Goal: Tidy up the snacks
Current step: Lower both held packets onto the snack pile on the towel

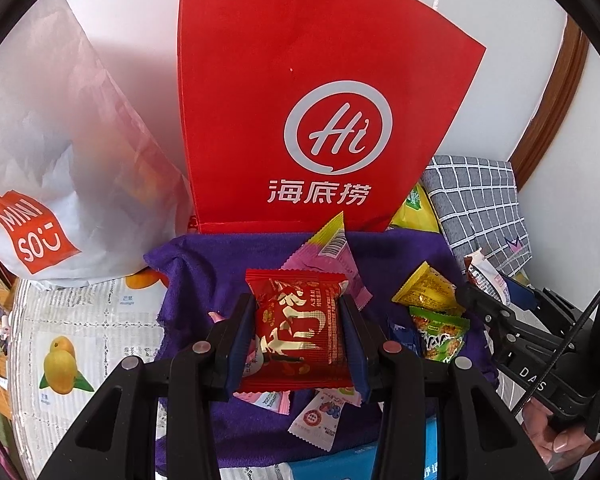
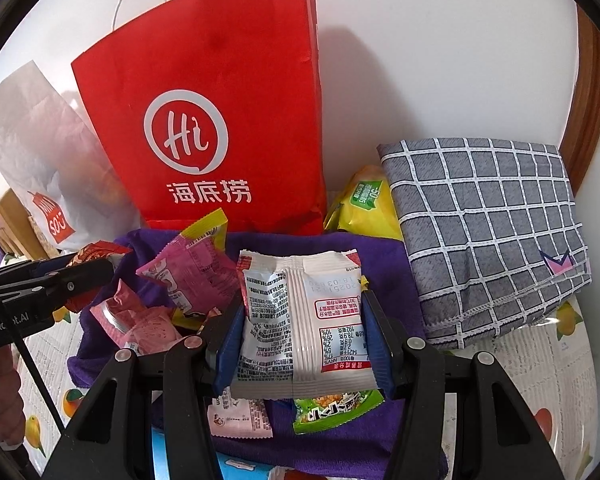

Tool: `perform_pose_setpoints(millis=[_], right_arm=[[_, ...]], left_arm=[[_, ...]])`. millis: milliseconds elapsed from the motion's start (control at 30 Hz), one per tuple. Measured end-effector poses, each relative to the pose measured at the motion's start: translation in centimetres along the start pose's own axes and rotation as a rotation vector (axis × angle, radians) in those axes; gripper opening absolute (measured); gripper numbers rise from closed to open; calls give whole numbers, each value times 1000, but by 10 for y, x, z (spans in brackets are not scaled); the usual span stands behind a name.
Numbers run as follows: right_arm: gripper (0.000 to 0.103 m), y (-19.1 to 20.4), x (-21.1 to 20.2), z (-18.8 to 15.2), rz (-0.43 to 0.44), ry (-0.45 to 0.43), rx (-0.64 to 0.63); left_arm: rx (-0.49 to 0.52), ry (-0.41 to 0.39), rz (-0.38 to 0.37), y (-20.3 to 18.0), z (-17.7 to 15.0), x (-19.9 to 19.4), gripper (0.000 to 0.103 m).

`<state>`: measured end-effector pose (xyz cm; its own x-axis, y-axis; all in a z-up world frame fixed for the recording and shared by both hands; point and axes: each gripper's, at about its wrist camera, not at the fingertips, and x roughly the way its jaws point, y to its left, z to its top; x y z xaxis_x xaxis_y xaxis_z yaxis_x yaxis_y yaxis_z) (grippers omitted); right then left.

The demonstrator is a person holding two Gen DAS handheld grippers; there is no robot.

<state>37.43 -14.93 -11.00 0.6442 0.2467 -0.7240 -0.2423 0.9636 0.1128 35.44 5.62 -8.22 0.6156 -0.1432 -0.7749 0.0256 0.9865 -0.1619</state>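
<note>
On the purple towel: loose snack packets are spread in front of two standing bags.
Left gripper (image 1: 300,332): clamped on a red snack packet (image 1: 298,332), which is held above the purple towel (image 1: 380,256).
Right gripper (image 2: 304,344): clamped on a white snack packet (image 2: 300,320), its printed back turned to the camera, held over the towel.
Loose snacks: a pink packet (image 2: 192,276), a green packet (image 2: 336,406) and a yellow packet (image 1: 426,290) are seen lying on the towel.
Red paper bag (image 1: 320,92): stood upright just behind the towel.
White Miniso bag (image 1: 60,152): placed to the left of the red bag.
Grey checked cloth (image 2: 488,236): folded, to the right of the towel.
</note>
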Motion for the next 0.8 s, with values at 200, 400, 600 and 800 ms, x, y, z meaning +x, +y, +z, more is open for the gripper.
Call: perform_pose_setpoints(millis=[200, 400, 600, 800], right_arm=[[54, 0, 7, -1, 2, 13, -7], [54, 2, 14, -3, 6, 28, -17], [54, 5, 22, -5, 13, 47, -26], [54, 10, 32, -7, 16, 66, -34]], left_arm=[[-6, 6, 0, 2, 1, 5, 40], [-18, 21, -9, 4, 0, 10, 40], [-16, 33, -13, 4, -1, 16, 40], [-16, 43, -14, 4, -1, 23, 40]])
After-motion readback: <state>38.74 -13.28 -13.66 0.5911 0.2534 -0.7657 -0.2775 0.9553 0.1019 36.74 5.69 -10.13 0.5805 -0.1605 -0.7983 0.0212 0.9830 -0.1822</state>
